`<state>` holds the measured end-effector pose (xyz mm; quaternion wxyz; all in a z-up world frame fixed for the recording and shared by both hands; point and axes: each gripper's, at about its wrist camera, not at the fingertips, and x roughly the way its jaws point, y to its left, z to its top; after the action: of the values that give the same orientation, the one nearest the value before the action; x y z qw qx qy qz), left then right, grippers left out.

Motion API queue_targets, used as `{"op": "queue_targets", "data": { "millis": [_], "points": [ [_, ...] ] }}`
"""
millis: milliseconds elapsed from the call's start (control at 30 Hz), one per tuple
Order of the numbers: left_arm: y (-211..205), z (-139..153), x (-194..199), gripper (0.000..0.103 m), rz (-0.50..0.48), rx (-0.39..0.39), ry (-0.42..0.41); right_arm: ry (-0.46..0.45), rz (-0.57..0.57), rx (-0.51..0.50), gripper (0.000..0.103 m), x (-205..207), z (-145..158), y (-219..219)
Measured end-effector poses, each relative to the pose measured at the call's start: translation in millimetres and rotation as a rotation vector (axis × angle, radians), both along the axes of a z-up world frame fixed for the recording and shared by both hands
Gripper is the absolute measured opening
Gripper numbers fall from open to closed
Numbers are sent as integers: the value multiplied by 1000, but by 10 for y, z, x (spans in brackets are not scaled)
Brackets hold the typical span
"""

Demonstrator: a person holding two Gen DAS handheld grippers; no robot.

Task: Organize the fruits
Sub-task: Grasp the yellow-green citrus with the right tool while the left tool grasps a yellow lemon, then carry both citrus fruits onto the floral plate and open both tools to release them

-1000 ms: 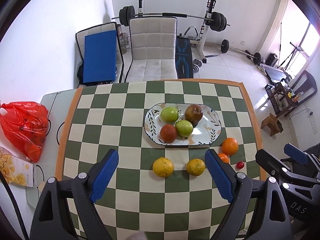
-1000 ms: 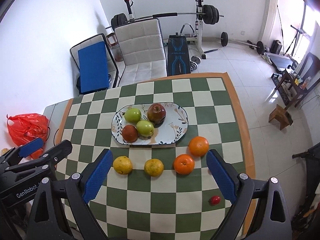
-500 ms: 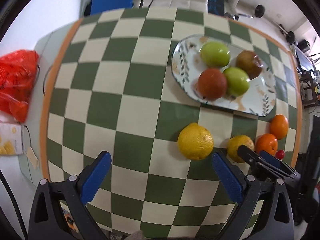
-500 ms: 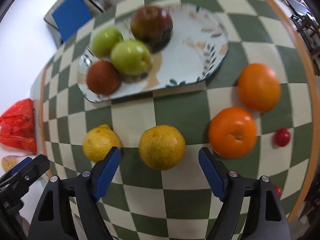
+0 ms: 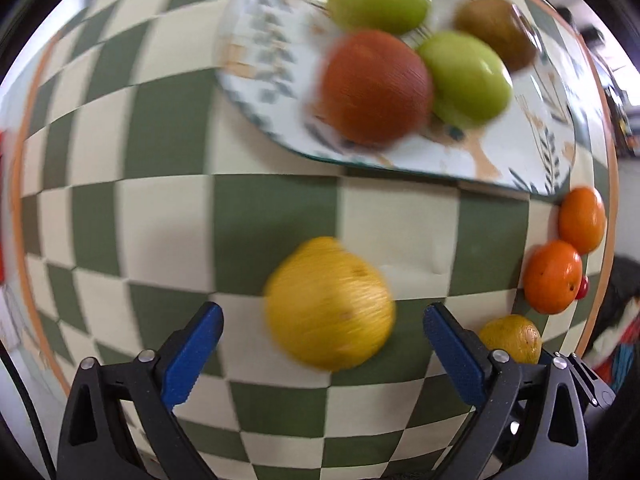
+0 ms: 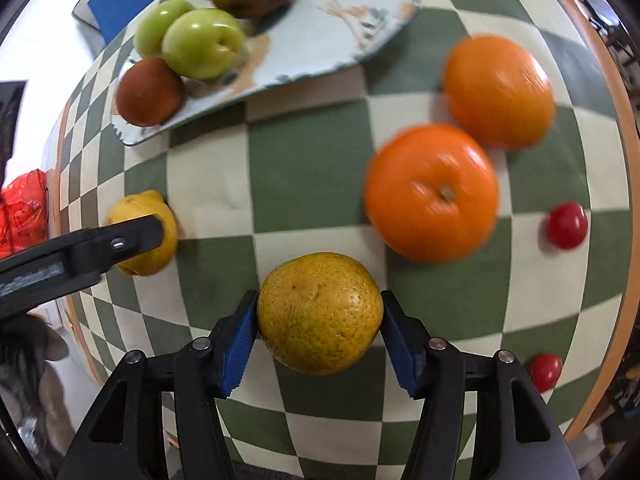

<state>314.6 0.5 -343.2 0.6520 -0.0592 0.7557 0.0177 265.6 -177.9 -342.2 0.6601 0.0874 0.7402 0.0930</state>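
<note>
Fruits are only partly sorted: four apples sit on the plate (image 6: 372, 12), while two oranges, two yellow citrus and small red ones lie on the checkered surface (image 6: 304, 168). The right tool (image 6: 320, 328) is clenched on the greenish-yellow citrus (image 6: 320, 312); the left tool (image 5: 320, 348), spread wide, straddles the yellow citrus (image 5: 330, 304) from low above.

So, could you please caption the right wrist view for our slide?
Right gripper closed on a greenish-yellow citrus beside two oranges on the checkered table.
</note>
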Motion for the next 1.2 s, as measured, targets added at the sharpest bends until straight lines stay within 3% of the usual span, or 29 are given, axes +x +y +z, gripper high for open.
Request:
{"op": "queue_targets", "data": {
  "millis": [33, 100, 433, 633, 800, 967, 1067, 1200],
  "points": [
    [-42, -51, -14, 71, -6, 0, 7, 1, -5, -1, 62, -10, -13, -11],
    [-68, -90, -54, 60, -17, 35, 4, 14, -12, -4, 62, -33, -64, -30],
    [100, -88, -585, 60, 51, 3, 13, 10, -11, 16, 63, -16, -75, -50],
    [11, 29, -585, 60, 29, 13, -14, -1, 21, 4, 61, 17, -50, -3],
    [57, 473, -405, 60, 35, -50, -97, -42, 1, 67, 61, 124, 227, 33],
    [201, 1121, 105, 60, 39, -91, -230, -144, -39, 113, 61, 632, 649, -8],
    [405, 1185, 579, 60, 49, -72, -258, -178, -37, 67, 61, 1060, 654, 19],
    [592, 911, 1132, 60, 70, -41, -190, -161, -8, 4, 61, 1492, 452, 112]
  ]
}}
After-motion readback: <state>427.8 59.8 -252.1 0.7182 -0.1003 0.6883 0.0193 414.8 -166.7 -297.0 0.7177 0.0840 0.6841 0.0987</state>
